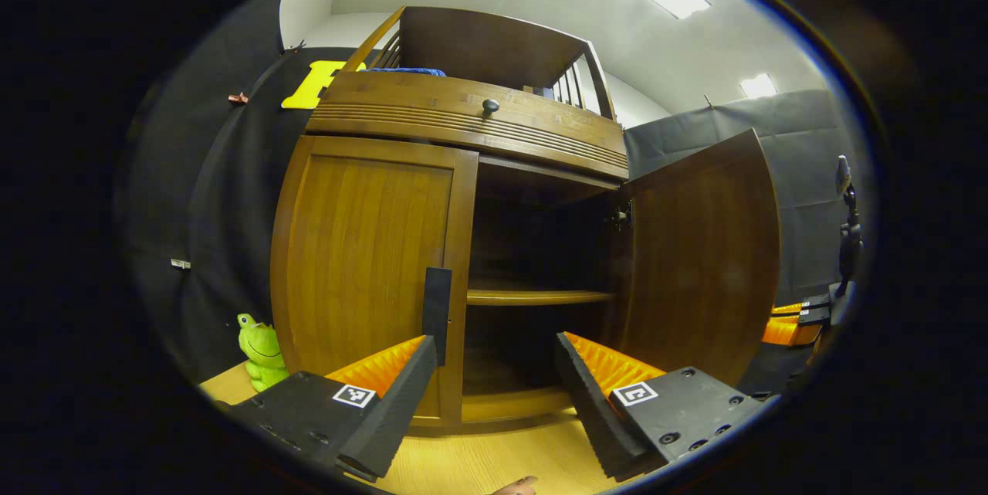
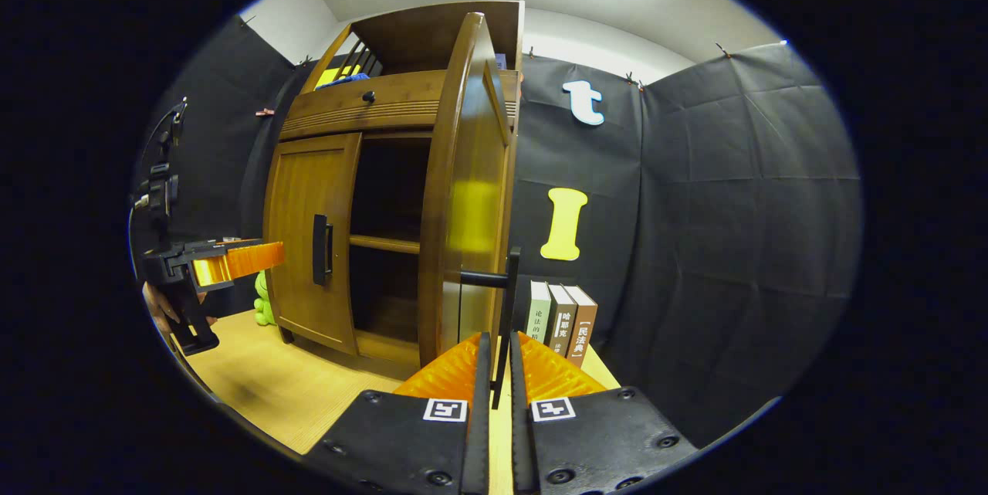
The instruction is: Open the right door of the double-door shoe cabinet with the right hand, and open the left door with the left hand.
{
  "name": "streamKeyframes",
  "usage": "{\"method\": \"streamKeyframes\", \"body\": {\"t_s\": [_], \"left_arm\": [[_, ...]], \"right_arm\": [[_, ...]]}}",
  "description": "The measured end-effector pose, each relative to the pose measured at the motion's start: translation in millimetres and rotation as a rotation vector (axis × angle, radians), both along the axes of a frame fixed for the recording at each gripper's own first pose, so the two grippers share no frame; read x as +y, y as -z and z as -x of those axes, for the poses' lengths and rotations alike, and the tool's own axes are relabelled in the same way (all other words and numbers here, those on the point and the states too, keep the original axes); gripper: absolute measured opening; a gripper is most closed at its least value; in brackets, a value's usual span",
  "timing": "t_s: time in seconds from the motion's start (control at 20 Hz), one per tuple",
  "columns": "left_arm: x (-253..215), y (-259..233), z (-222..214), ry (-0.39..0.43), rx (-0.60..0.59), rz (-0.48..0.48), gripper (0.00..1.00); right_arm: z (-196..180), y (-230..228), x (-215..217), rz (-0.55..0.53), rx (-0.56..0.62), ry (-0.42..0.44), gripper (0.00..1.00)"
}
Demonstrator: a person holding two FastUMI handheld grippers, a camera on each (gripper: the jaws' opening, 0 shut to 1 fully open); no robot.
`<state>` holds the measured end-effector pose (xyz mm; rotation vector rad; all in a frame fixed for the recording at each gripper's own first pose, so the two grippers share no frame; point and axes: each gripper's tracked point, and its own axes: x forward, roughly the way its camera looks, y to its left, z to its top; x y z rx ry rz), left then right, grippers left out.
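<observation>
Left gripper view: brown wooden shoe cabinet point(image 1: 463, 124) on wood floor, left door point(image 1: 363, 263) closed, right door point(image 1: 698, 255) swung open.
Left gripper point(image 1: 494, 360) fingers wide apart, w/ dark bar handle point(image 1: 437, 315) just by left finger; right gripper point(image 2: 495, 360) clamped on right door's handle point(image 2: 505, 310).

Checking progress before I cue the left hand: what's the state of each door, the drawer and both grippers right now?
right door: swung open, its handle clamped
left door: closed, its handle not gripped
drawer: closed
right gripper: shut on the right door's handle
left gripper: open, facing the cabinet, one finger below the left door's handle
shelf: bare where visible
</observation>
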<state>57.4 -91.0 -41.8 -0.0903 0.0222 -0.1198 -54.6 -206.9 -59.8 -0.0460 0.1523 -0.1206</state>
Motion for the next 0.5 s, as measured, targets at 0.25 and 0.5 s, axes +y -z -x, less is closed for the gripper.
{"method": "streamKeyframes", "body": {"t_s": [0.25, 0.5], "left_arm": [[5.9, 4.1, -9.0, -0.052, -0.009, -0.026, 0.96], [27.4, 2.6, -30.7, -0.114, -0.036, -0.021, 0.96]], "right_arm": [[8.3, 1.3, -33.5, 0.020, 0.002, 0.062, 0.14], [20.8, 1.3, -50.6, 0.026, 0.006, 0.098, 0.14]]}}
